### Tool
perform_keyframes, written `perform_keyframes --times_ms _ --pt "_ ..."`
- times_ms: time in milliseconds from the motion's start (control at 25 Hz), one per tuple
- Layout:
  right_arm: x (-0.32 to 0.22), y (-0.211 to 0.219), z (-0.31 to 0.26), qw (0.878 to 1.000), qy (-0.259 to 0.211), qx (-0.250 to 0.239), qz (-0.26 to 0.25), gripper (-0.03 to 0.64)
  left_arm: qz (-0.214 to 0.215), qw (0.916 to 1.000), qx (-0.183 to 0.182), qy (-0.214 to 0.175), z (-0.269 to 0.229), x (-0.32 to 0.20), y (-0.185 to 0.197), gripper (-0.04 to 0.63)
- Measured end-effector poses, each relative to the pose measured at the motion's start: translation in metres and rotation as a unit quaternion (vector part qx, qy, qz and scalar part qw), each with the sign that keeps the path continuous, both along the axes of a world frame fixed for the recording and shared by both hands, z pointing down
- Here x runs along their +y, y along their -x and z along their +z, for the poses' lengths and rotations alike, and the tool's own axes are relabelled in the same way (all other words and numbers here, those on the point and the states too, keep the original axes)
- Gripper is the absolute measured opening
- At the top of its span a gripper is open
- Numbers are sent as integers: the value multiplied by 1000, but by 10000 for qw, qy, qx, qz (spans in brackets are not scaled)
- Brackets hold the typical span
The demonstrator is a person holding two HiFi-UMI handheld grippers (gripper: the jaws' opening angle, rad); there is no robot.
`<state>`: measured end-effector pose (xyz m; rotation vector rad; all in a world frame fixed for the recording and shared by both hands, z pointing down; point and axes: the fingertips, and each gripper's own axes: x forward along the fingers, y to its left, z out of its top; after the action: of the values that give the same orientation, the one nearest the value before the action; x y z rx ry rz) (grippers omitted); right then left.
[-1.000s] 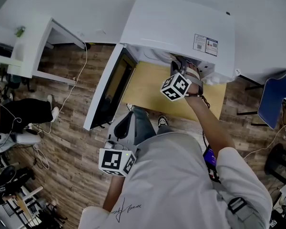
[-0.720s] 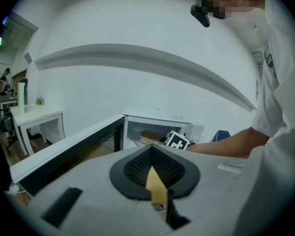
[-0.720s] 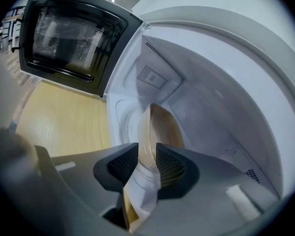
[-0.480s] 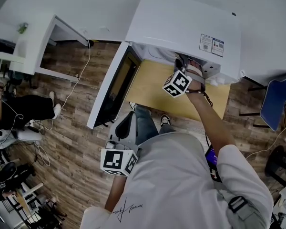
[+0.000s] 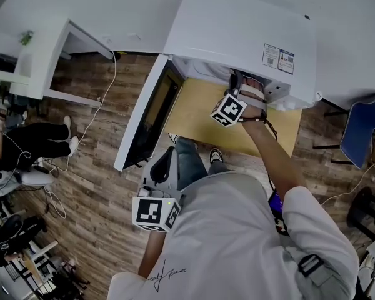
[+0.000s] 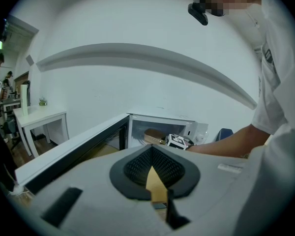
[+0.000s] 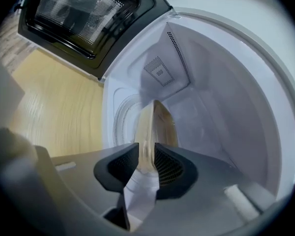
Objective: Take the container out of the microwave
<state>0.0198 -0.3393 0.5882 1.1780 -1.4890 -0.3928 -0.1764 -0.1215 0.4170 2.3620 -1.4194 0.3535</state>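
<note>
My right gripper [image 7: 146, 154] reaches into the open microwave [image 5: 237, 36], its jaws clamped on the container [image 7: 155, 124]; the thin, clear, yellowish wall of it stands upright in the narrow gap between my two dark pads [image 7: 169, 166], both pressing against it; the rest of the container rises past the tips towards the white back wall of the cavity, above the round turntable [image 7: 119, 124]. From the head view the right gripper [image 5: 236, 83] sits just inside the mouth of the oven, my right hand [image 5: 253, 95] behind it and the marker cube below; the container itself is hidden there under the microwave's top. The door [image 5: 147, 114] hangs wide open to the left; the pale wooden table [image 5: 200, 114] shows below the opening.

My left gripper [image 6: 151, 154] is held low by my body, well apart from the microwave; its jaws are drawn together at the tips with nothing between them; only a sliver of tan shows through the slot behind the tips. In the head view the left gripper [image 5: 167, 158] points towards the table edge, touching nothing.
</note>
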Motion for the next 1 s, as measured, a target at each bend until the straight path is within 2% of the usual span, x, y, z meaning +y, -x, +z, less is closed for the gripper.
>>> perform_keyframes --times_ms 120,400,1000 --pt "-1 -1 1 9999 -89 141 -15 91 11 10000 -14 15 1 -1 0 0" --pt "-4 -4 -1 9991 -216 374 14 78 53 10000 -17 66 3 -3 2 0" --pt "0 -5 -1 9999 -76 67 108 60 178 9997 73 127 6 -12 -6 0"
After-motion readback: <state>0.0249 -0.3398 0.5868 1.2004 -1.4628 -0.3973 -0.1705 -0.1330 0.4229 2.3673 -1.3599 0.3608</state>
